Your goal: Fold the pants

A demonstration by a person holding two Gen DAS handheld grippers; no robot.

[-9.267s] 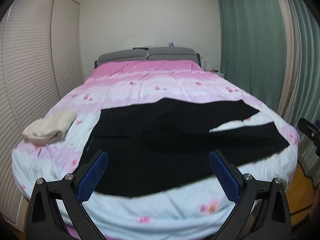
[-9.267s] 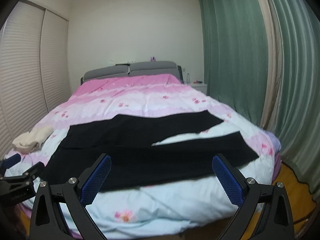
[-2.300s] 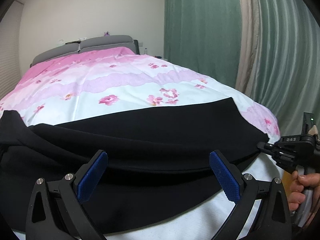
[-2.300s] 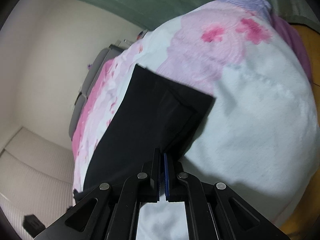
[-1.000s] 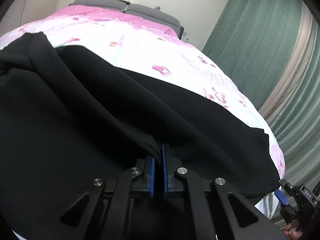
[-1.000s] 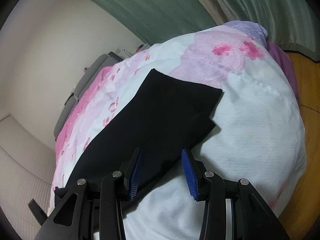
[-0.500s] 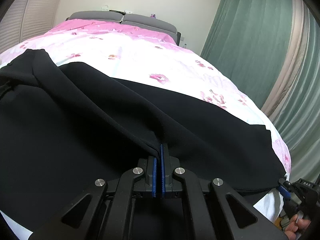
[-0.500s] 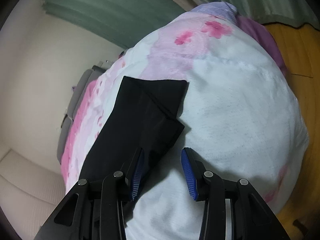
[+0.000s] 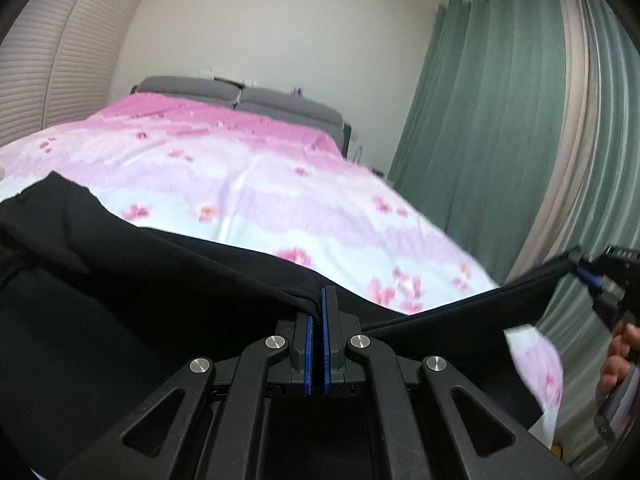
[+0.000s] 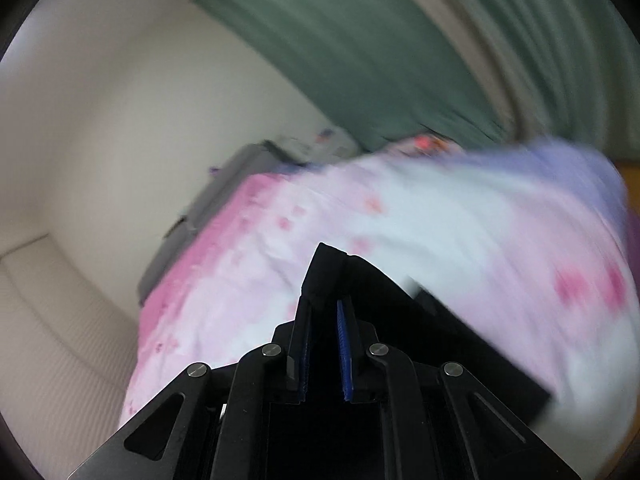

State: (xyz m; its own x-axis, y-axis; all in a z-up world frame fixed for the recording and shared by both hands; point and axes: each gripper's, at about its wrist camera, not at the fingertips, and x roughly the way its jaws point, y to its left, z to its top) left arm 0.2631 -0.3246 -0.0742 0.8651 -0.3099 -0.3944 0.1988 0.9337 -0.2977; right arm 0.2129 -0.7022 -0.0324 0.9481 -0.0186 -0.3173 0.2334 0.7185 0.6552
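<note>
Black pants (image 9: 120,280) lie across the near part of a bed with a pink and white flowered cover (image 9: 240,184). My left gripper (image 9: 319,300) is shut on a fold of the pants along the legs and holds it raised. My right gripper (image 10: 325,312) is shut on the hem end of the pants (image 10: 400,312), with black cloth between its blue pads. In the left wrist view the right gripper (image 9: 588,270) shows at the far right, pulling the leg end up off the bed so the cloth hangs taut between the two grippers.
Green curtains (image 9: 480,140) hang on the right of the bed. A grey headboard (image 9: 240,96) stands at the far end, against a white wall. Slatted wardrobe doors (image 9: 48,60) are on the left. Wooden floor (image 10: 630,176) shows past the bed corner.
The right gripper has closed on the leg end and lifted it off the bed. The left gripper stays shut on the fold and has risen with the cloth.
</note>
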